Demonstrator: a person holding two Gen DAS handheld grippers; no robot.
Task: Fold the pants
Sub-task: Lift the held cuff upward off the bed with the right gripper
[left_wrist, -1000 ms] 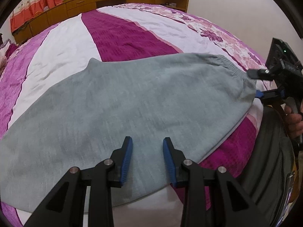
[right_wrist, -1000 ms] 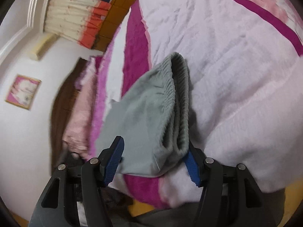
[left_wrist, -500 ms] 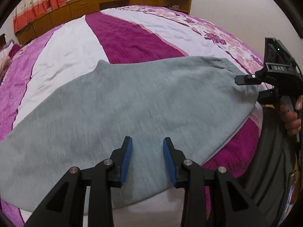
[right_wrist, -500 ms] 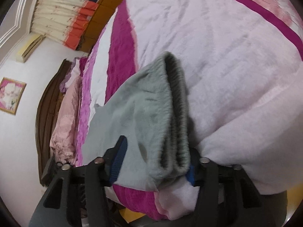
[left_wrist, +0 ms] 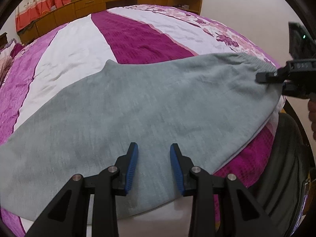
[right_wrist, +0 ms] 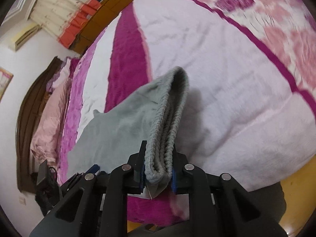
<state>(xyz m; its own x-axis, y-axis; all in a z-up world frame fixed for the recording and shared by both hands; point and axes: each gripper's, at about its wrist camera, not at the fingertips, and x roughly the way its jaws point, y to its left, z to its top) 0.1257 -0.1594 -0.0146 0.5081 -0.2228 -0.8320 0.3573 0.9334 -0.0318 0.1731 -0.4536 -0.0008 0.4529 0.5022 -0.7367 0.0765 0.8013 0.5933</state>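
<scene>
Grey pants (left_wrist: 138,106) lie folded lengthwise across the bed, legs to the left, waistband to the right. My left gripper (left_wrist: 153,165) is open and empty, just above the pants' near edge. My right gripper (right_wrist: 158,169) is shut on the ribbed waistband (right_wrist: 167,122) and lifts that end off the bed. In the left wrist view the right gripper (left_wrist: 276,79) shows at the pants' right end.
The bedspread (left_wrist: 138,37) has purple, white and magenta stripes. Wooden cabinets (left_wrist: 118,0) and curtains stand beyond the bed. Pillows (right_wrist: 49,106) and a dark headboard lie at the left. The person's dark clothing (left_wrist: 284,158) is at the bed's right edge.
My right gripper closed on the waistband, which stood between its open fingers before, and lifted it. My left gripper stayed open over the pants' near edge.
</scene>
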